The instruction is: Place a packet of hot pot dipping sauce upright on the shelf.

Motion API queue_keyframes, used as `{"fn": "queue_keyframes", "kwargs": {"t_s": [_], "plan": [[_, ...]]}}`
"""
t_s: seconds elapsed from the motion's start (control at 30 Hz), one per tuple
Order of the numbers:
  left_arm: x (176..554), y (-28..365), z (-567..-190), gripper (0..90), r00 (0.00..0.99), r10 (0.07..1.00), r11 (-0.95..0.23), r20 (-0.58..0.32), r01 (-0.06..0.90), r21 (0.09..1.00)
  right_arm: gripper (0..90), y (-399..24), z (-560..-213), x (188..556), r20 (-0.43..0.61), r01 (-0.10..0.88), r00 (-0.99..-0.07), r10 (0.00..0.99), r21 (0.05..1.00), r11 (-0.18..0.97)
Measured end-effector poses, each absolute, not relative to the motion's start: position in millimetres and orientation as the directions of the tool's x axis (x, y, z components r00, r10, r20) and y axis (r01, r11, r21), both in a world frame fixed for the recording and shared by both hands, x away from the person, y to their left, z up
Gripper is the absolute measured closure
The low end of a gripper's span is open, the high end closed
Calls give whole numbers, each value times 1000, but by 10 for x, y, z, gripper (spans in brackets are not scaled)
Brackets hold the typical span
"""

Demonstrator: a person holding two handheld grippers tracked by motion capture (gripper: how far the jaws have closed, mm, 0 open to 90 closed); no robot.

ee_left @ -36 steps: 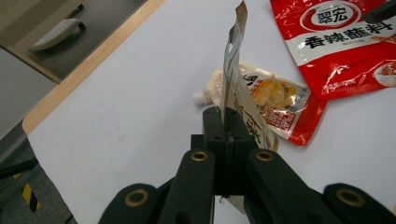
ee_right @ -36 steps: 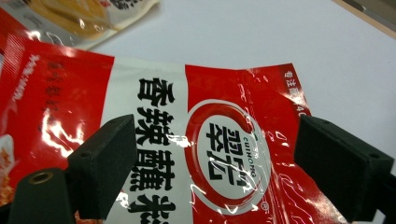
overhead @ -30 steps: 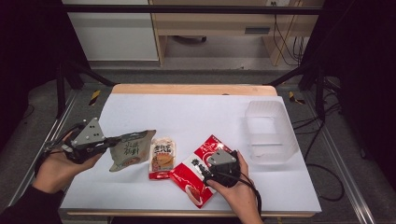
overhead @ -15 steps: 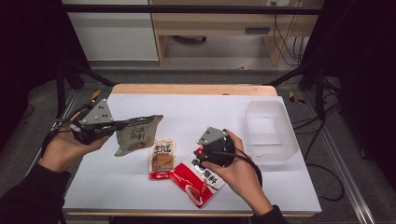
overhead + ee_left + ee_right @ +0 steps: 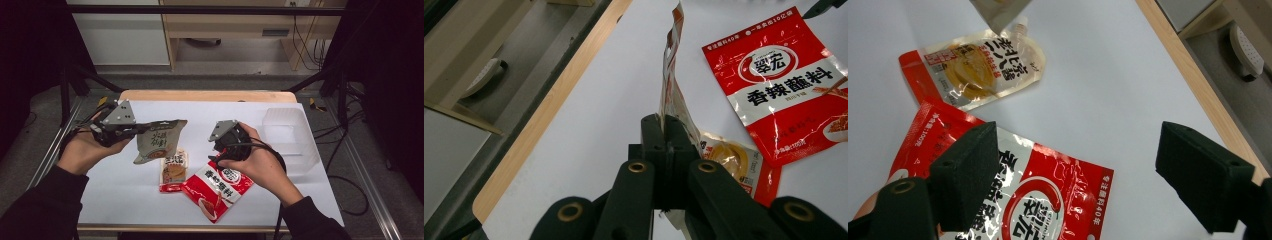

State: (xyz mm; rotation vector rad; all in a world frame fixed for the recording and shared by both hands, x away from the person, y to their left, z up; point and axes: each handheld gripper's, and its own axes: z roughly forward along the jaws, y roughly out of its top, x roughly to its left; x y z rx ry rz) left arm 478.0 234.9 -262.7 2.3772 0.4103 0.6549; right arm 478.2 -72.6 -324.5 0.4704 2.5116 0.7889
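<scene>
We have the left gripper (image 5: pixel 131 128) clamped on the edge of the grey-brown sauce pouch (image 5: pixel 159 141), and the pouch hangs off the jaws above the white table (image 5: pixel 125 195), clear of it. In the left gripper view the two black jaws meet on the pouch's thin seam (image 5: pixel 670 95), which runs straight up and away from them. Below and just beyond that grip lies the small red-and-yellow pouch (image 5: pixel 173 171), flat on the table, and past it the big red seasoning bag (image 5: pixel 216 187).

Our right gripper (image 5: pixel 223 145) is spread wide with nothing between its pads (they have just been opening a little further). It hovers over the red seasoning bag (image 5: pixel 1013 195): the bag's upper edge sits under the left pad, and bare table shows under the gap and the right pad. The clear plastic bin (image 5: pixel 291 137) stands off to this gripper's outer side, well apart from the left gripper.

We judge the step in hand to be carrying the lifted pouch across to the bin, with the right gripper clear of its bag. Next, we think the left hand must carry the pouch over the two flat packets without dragging on them, bring it above the bin's rim, and only then loosen the jaws.
</scene>
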Motion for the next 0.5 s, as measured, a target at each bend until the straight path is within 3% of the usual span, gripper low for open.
{"fn": "queue_keyframes", "kwargs": {"t_s": [0.3, 0.5], "plan": [[4861, 2219, -2631, 900, 840, 426, -743, 337, 113, 660, 142, -611, -3156, 4761, -330, 162, -849, 413, 581, 797], [4853, 2125, -2634, 900, 853, 401, -746, 334, 92, 659, 182, -579, -3081, 4774, -349, 147, -844, 407, 578, 803]]}}
